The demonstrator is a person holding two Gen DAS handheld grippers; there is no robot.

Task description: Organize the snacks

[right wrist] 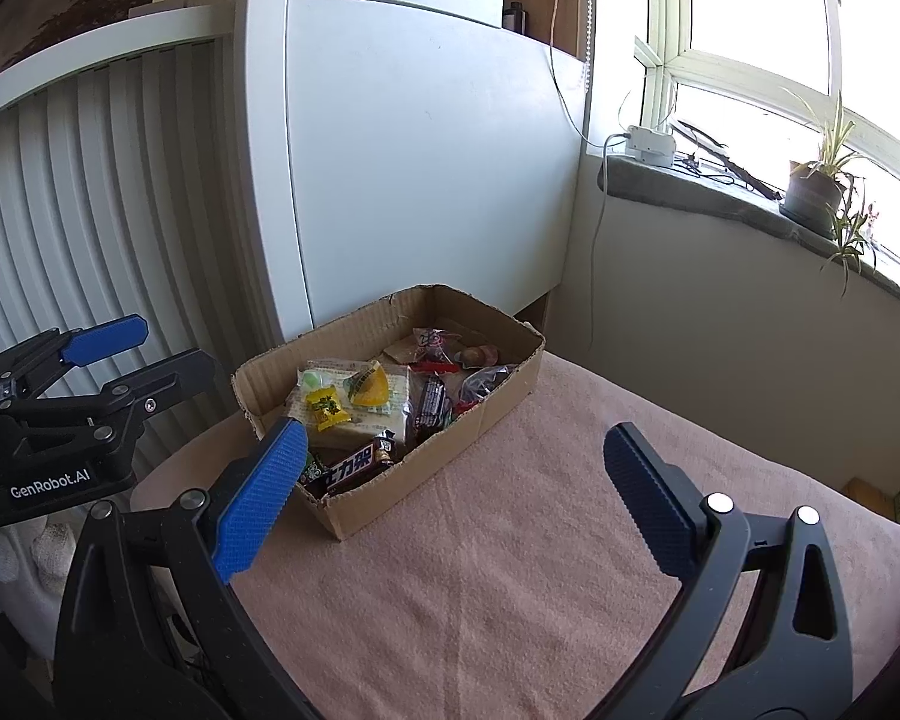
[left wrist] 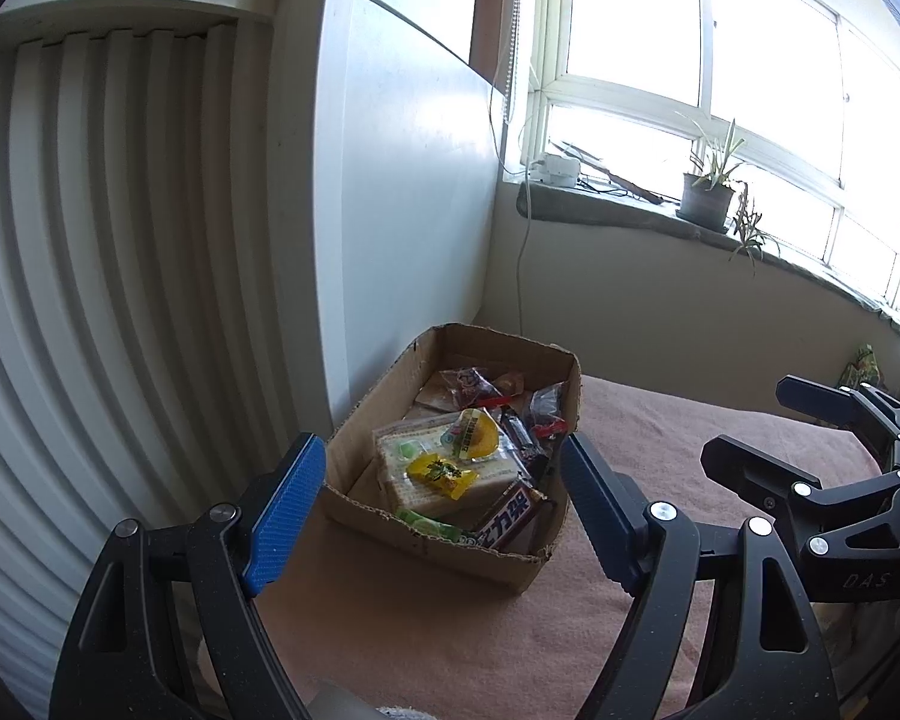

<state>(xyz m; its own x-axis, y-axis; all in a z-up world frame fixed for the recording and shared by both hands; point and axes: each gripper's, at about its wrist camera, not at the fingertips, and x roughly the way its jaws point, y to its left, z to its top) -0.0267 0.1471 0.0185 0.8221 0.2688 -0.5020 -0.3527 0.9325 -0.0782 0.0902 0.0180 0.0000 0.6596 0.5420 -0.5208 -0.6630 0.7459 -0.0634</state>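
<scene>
A shallow cardboard box sits on a pink cloth-covered surface, near its far left corner. It holds several snacks: a pale wafer pack, a yellow candy, a dark chocolate bar with white letters and dark wrapped sweets. My left gripper is open and empty, held just in front of the box; it also shows in the right wrist view. My right gripper is open and empty above the cloth; it also shows in the left wrist view.
A white cabinet stands right behind the box. A ribbed white radiator is on the left. A window sill carries a potted plant and a white adapter with cables. Bare cloth lies to the right of the box.
</scene>
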